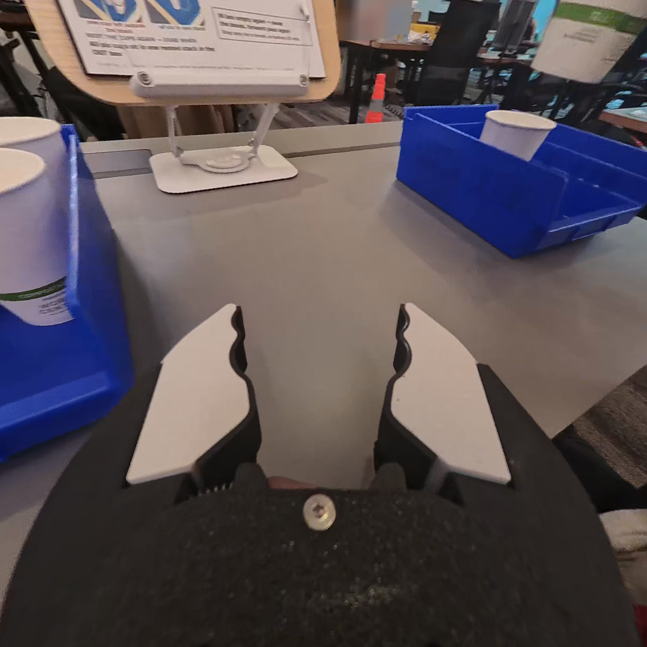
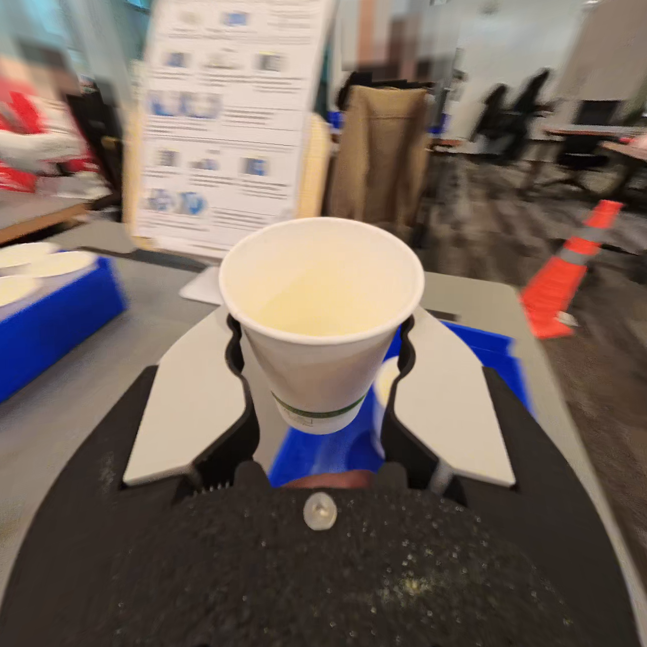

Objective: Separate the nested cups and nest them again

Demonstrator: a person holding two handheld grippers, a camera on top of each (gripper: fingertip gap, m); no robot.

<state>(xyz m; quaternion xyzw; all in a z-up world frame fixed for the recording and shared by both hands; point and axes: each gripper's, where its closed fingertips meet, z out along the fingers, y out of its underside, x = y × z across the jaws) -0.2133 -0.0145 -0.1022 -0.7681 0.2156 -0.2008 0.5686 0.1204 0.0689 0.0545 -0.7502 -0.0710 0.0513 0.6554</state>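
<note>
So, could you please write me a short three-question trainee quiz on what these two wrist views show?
1. True or false: the left tool is shut on a cup.
2. What does the right tool hold?
A. a white paper cup
B. an orange cone
C. a blue bin
3. Fill in: in the left wrist view, one upright cup stands inside the right-hand blue ____.

Key: 1 false, it is open and empty; 2 A; 3 bin.
</note>
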